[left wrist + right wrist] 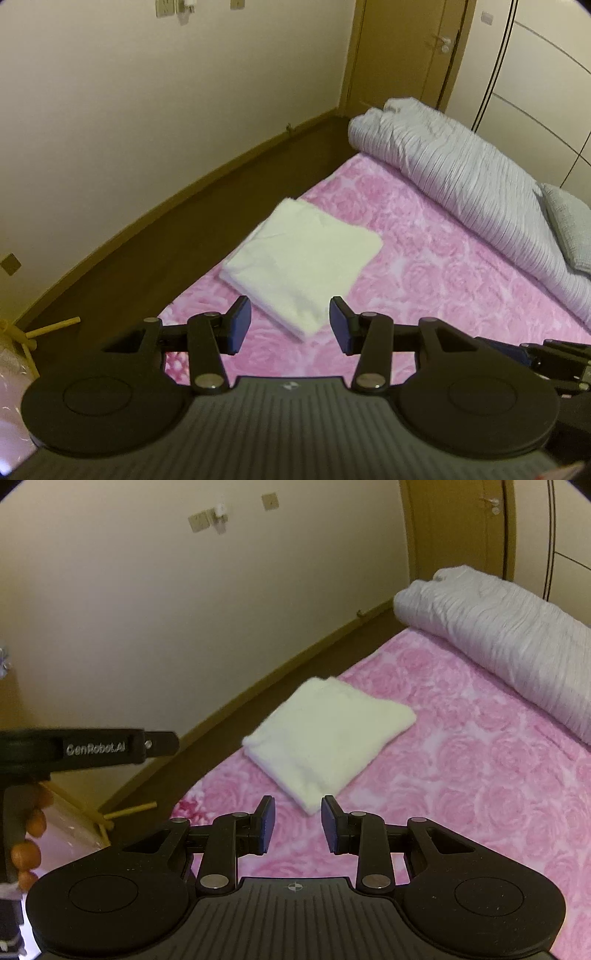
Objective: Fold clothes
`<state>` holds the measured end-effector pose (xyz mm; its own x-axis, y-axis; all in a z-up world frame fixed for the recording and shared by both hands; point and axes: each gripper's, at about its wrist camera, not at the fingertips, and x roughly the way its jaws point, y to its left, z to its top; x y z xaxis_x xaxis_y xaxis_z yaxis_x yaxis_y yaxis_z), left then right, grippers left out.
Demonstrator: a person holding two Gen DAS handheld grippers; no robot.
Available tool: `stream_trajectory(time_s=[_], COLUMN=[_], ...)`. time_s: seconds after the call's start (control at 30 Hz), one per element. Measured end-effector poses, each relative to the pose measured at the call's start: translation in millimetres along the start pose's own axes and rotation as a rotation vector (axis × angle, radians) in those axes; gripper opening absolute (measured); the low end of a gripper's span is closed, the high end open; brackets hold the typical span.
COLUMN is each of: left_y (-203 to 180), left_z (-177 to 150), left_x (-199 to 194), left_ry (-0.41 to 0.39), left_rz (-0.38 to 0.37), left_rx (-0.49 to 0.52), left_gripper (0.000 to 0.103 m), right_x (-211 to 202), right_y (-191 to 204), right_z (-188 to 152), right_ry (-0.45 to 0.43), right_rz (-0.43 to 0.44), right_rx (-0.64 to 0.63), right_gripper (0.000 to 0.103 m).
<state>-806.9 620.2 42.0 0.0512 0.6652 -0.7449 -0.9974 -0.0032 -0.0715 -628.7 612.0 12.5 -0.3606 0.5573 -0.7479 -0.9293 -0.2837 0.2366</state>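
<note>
Left wrist view shows the white garment folded on the pink bed, both the left gripper and the right gripper parted and empty, so folding looks done and next likely comes another garment.

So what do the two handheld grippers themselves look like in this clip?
Both the left gripper and right gripper are matte black, with round side discs, silver pivot pins, a ribbed grey deck and blue finger pads. The left one's side reads "GenRobot.AI".

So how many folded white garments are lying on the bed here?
1. A single folded white garment lies on the pink rose-print bedspread near the bed's floor-side edge, apart from the rolled grey duvet. Others could sit outside the view.
</note>
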Motion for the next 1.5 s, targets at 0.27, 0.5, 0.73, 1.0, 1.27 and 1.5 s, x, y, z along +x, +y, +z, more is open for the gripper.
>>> stream_trajectory(time_s=[0.27, 0.5, 0.73, 1.0, 1.27, 1.5], left_y=[-47.1, -80.1, -95.4, -98.8, -92.4, -84.4], left_z=[-30.5, -72.6, -104.9, -107.6, -103.5, -97.7], left_x=[-47.4, -57.6, -54.3, -47.8, -30.2, -7.9], left_ry=[-0.061, -0.022, 0.002, 0.017, 0.064, 0.100], left_rz=[0.037, 0.125, 0.168, 0.191, 0.194, 0.194], left_rx=[-0.037, -0.044, -0.089, -0.132, -0.153, -0.154], left_gripper=[0.038, 0.038, 0.038, 0.038, 0.038, 0.038], right_x=[-53.6, -65.1, -61.8, -47.4, -18.2, 8.9], right_y=[-44.1, -62.0, -68.1, -79.5, -83.2, -86.0], right_z=[-16.8, -34.3, -41.8, -35.3, -27.9, -19.5], right_ry=[-0.023, 0.043, 0.089, 0.122, 0.190, 0.242], right_rz=[0.006, 0.039, 0.039, 0.050, 0.016, 0.013], right_rx=[-0.019, -0.061, -0.131, -0.158, -0.170, -0.151], right_gripper=[0.031, 0.031, 0.031, 0.031, 0.031, 0.031])
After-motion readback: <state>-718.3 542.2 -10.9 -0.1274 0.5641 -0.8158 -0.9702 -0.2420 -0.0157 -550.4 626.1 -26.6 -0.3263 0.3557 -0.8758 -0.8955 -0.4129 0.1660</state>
